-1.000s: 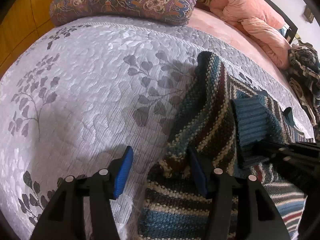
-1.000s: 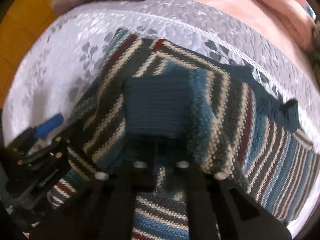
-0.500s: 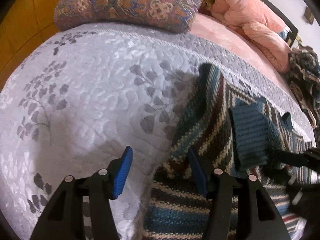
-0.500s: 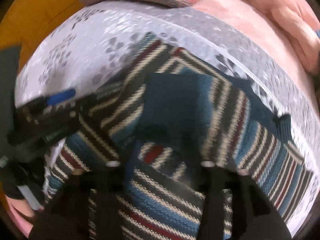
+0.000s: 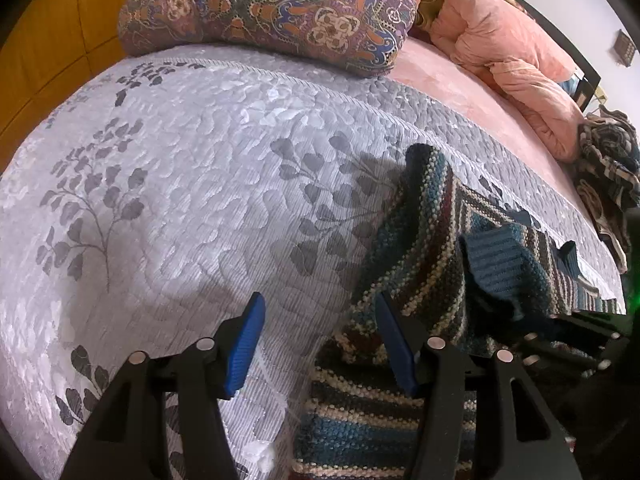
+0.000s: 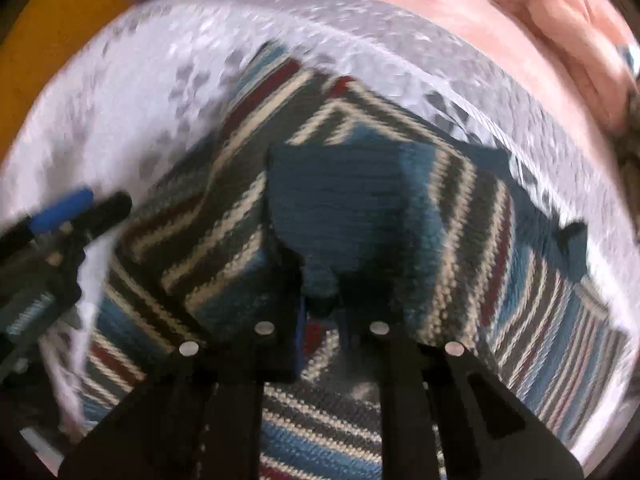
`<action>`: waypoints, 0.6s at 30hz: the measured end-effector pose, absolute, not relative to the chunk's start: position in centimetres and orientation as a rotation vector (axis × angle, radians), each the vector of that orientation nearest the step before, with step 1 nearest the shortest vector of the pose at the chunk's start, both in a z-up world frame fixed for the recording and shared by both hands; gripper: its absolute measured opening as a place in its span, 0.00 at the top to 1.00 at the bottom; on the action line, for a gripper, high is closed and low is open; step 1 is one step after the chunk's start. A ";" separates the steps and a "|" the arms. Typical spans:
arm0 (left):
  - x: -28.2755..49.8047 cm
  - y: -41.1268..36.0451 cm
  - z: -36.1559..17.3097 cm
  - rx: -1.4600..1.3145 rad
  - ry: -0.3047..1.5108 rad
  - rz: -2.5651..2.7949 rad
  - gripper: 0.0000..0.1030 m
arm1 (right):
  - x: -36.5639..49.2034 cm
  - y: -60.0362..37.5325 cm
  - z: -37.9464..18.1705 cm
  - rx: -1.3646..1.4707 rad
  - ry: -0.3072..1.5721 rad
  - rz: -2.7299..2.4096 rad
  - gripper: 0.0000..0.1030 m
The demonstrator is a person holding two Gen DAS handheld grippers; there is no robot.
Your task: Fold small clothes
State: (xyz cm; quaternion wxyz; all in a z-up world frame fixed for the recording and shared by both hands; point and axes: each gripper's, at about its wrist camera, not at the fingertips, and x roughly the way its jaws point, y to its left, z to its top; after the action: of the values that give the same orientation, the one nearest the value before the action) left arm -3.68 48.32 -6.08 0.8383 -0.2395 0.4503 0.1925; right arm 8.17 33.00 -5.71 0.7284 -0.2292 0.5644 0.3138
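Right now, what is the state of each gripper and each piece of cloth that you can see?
Left gripper: open, holding nothing.
Right gripper: shut on the blue cuff.
Striped sweater: lying on the quilt, partly folded.
Patterned pillow: resting at the quilt's far edge.

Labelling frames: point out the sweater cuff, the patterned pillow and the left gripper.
sweater cuff [image 6: 340, 200], right wrist view, middle of the blue ribbed band.
patterned pillow [image 5: 280, 8], left wrist view, middle of its top face.
left gripper [image 5: 316, 344], left wrist view, midway between the blue fingertips.
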 end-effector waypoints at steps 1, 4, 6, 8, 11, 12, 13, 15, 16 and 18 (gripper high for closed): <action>-3.7 48.2 -6.0 -0.504 0.948 0.403 0.44 | 8.7 32.1 -5.0 -0.445 1.245 0.695 0.88; -3.6 47.8 -5.7 -0.485 0.938 0.388 0.44 | 9.4 29.7 -2.5 -0.327 1.207 0.715 0.88; -3.4 47.3 -5.4 -0.466 0.925 0.370 0.44 | 9.9 27.8 -0.9 -0.249 1.188 0.709 0.88; -3.1 46.7 -5.4 -0.447 0.923 0.354 0.44 | 10.6 25.3 1.2 -0.152 1.158 0.698 0.88; -2.5 45.8 -5.7 -0.407 0.934 0.352 0.44 | 11.5 21.7 2.9 -0.057 1.138 0.659 0.88; -2.4 45.5 -5.9 -0.399 0.940 0.353 0.44 | 11.8 20.3 3.3 -0.031 1.135 0.643 0.88; -2.2 45.3 -6.1 -0.391 0.945 0.352 0.44 | 12.2 19.1 3.6 -0.011 1.135 0.625 0.88; -2.1 45.0 -6.3 -0.383 0.952 0.350 0.44 | 13.0 16.0 3.9 0.025 1.132 0.565 0.88; -1.9 44.8 -6.5 -0.375 0.955 0.351 0.44 | 13.6 14.2 3.9 0.037 1.132 0.527 0.88; -1.8 44.6 -6.7 -0.363 0.960 0.355 0.44 | 14.0 11.7 3.4 0.064 1.146 0.475 0.88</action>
State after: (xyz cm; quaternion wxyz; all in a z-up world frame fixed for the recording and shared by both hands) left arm -1.81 44.55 -6.67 0.8561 -0.1727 0.4568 0.1689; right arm 14.00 11.65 3.42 0.8133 0.0298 0.5367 0.2226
